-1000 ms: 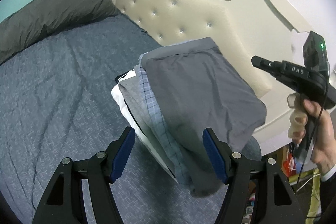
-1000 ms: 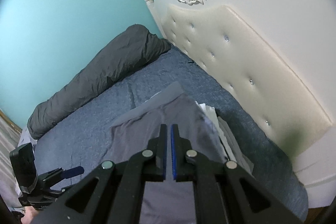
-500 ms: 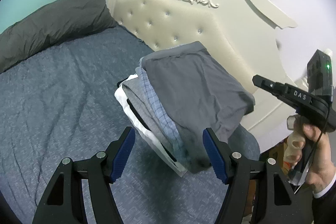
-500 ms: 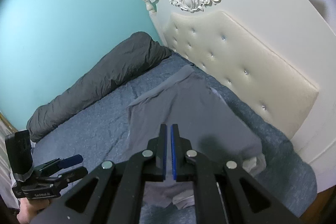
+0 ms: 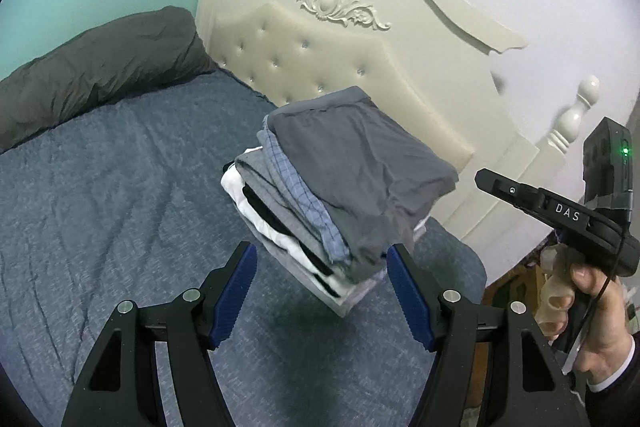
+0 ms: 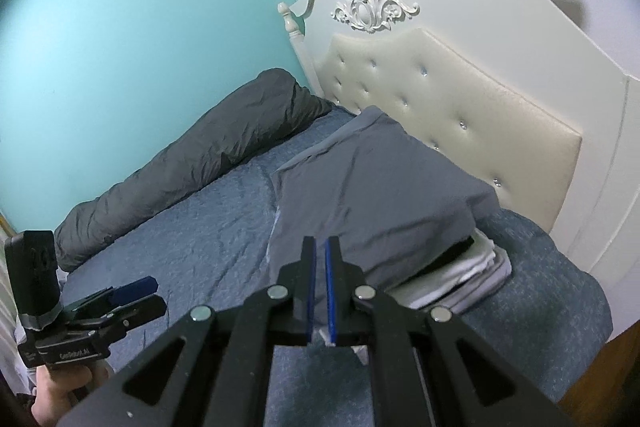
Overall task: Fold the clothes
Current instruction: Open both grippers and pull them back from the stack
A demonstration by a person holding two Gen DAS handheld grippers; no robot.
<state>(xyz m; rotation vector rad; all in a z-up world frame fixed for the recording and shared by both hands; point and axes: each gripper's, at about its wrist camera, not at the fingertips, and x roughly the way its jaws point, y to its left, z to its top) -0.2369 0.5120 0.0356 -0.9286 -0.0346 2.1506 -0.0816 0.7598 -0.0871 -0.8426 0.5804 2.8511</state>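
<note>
A stack of folded clothes [image 5: 352,167] lies on the bed near the headboard, a dark grey garment on top, a blue checked piece [image 5: 304,203] and white layers [image 5: 256,211] beneath. My left gripper [image 5: 320,251] stands open just short of the stack's near edge, touching nothing. The right gripper [image 6: 321,243] is shut and holds nothing, and it hovers in front of the stack [image 6: 372,195]. In the left wrist view the right gripper [image 5: 486,181] is off to the right, held by a hand. The left gripper [image 6: 140,291] shows at the lower left of the right wrist view.
The blue-grey bedspread [image 5: 100,187] stretches left of the stack. A rolled dark grey duvet [image 5: 100,79] lies along the teal wall. The cream tufted headboard [image 5: 320,67] rises right behind the stack. The mattress corner [image 6: 576,291] drops off beside the stack.
Both grippers have drawn back from the stack, which now looks smaller and farther. The right gripper, earlier above the top garment, is clear of it. The jaws are unchanged.
</note>
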